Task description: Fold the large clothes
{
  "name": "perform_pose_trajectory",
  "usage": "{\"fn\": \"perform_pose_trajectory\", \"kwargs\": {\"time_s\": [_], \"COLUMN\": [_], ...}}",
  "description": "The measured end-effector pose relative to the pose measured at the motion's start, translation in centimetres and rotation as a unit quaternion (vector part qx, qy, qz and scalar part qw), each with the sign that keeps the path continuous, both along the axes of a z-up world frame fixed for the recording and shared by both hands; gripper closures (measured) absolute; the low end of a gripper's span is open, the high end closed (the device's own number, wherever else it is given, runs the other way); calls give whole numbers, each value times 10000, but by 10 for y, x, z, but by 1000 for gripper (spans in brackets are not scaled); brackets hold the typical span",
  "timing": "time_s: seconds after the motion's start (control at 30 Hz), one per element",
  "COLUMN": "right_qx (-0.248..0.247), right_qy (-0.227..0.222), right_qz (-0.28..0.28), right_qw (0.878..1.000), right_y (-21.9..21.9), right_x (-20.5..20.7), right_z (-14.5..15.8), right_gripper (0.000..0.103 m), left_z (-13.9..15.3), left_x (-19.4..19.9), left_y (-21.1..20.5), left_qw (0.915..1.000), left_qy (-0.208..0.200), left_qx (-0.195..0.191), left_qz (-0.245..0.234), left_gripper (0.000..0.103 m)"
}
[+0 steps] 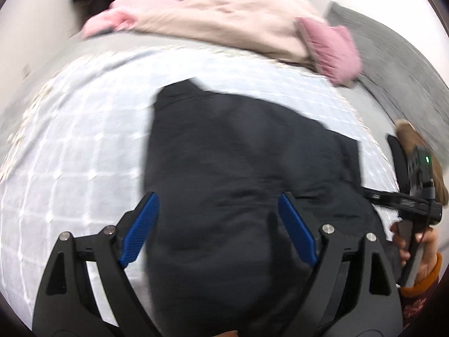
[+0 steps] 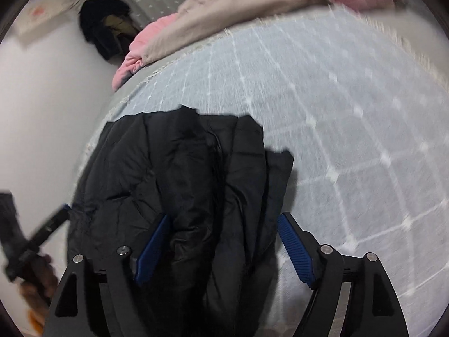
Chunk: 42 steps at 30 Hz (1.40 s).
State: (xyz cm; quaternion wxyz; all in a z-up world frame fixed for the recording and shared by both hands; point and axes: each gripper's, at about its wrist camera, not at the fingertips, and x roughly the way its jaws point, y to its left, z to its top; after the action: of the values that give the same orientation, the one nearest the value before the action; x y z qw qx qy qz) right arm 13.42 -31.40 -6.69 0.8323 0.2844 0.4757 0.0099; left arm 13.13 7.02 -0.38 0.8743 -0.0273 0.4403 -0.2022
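Note:
A black padded jacket (image 1: 238,168) lies folded lengthwise on a pale blue checked blanket (image 1: 84,146). My left gripper (image 1: 218,196) hovers over its near end, jaws wide open with the dark fabric lying between the blue pads (image 1: 297,230). In the right wrist view the same jacket (image 2: 174,174) shows creased quilting and a long fold. My right gripper (image 2: 224,217) stands open over the jacket's near right part, with fabric between the fingers and the left pad close against it. Each gripper shows at the edge of the other's view, held by a hand (image 1: 407,247).
A heap of beige and pink clothes (image 1: 238,25) lies along the far side of the bed. A grey cushion (image 1: 393,64) is at the right. Dark garments (image 2: 103,25) hang by the white wall. The blanket (image 2: 336,140) stretches bare to the right of the jacket.

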Motion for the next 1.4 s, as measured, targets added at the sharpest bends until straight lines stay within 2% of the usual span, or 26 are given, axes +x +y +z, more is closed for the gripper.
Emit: {"fn": "perform_pose_trajectory", "kwargs": {"time_s": [0.07, 0.13, 0.2, 0.27, 0.3, 0.37, 0.43, 0.47, 0.5, 0.53, 0.6, 0.7, 0.77, 0.87, 0.97, 1.03, 1.07, 1.13, 1.2, 1.27, 1.4], "right_qx": [942, 1758, 2453, 2754, 2776, 2794, 2976, 3026, 3046, 3041, 2912, 2695, 2485, 2042, 1341, 913, 896, 844, 410, -125, -941], "right_qy": [220, 394, 529, 525, 486, 369, 314, 266, 193, 98, -229, -825, -1101, -1376, -1259, -1011, -948, -839, -970, -1240, -1653], "right_qz": [-98, -137, -133, -124, -101, -7, 61, 79, 106, 114, 111, 106, 122, 122, -187, -438, -498, -629, -662, -578, -59], "right_qw": [9953, 9835, 9679, 9598, 9594, 9595, 9541, 9527, 9522, 9525, 9563, 9594, 9623, 9691, 9828, 9897, 9902, 9909, 9922, 9905, 9817], "right_y": [-17, -28, -33, -34, -33, -28, -22, -20, -19, -19, -21, -26, -28, -26, -27, -28, -31, -34, -30, -18, 24], "right_x": [2, 3, 6, 9, 11, 15, 19, 20, 22, 24, 25, 33, 45, 61, 74, 76, 79, 78, 68, 52, 22], "right_z": [-20, -41, -63, -73, -73, -72, -76, -77, -76, -73, -60, -35, -19, 0, -1, -10, -14, -8, 12, 40, 78], "right_gripper": [18, 17, 17, 17, 18, 28, 42, 45, 51, 59, 67, 73, 73, 72, 63, 51, 47, 46, 46, 46, 46], "left_z": [-15, -32, -55, -70, -80, -96, -115, -121, -121, -116, -98, -72, -60, -58, -74, -82, -81, -67, -49, -34, -10], "left_x": [12, 18, 28, 32, 36, 41, 45, 46, 46, 45, 44, 50, 56, 69, 84, 92, 93, 90, 80, 71, 35], "left_y": [24, 42, 62, 70, 73, 72, 70, 68, 65, 62, 60, 56, 51, 44, 38, 41, 43, 46, 50, 50, 24], "left_qw": [9987, 9944, 9806, 9681, 9596, 9437, 9181, 9092, 9094, 9152, 9259, 9363, 9456, 9542, 9691, 9648, 9633, 9709, 9824, 9861, 9942], "left_qy": [414, 854, 1434, 1768, 1929, 2194, 2531, 2608, 2569, 2426, 2037, 1440, 1061, 723, 770, 983, 1022, 839, 411, 161, -378], "left_qx": [-180, -525, -1268, -1733, -2021, -2464, -3047, -3243, -3267, -3214, -3177, -3204, -3075, -2896, -2274, -2322, -2351, -2067, -1517, -1253, -856], "left_qz": [246, 345, 413, 374, 331, 223, 136, 132, 127, 149, 131, 64, 90, 185, 567, 750, 794, 875, 1006, 1077, 531], "left_gripper": [16, 11, 9, 9, 9, 9, 10, 11, 15, 18, 32, 37, 37, 34, 26, 23, 23, 23, 23, 23, 22]}}
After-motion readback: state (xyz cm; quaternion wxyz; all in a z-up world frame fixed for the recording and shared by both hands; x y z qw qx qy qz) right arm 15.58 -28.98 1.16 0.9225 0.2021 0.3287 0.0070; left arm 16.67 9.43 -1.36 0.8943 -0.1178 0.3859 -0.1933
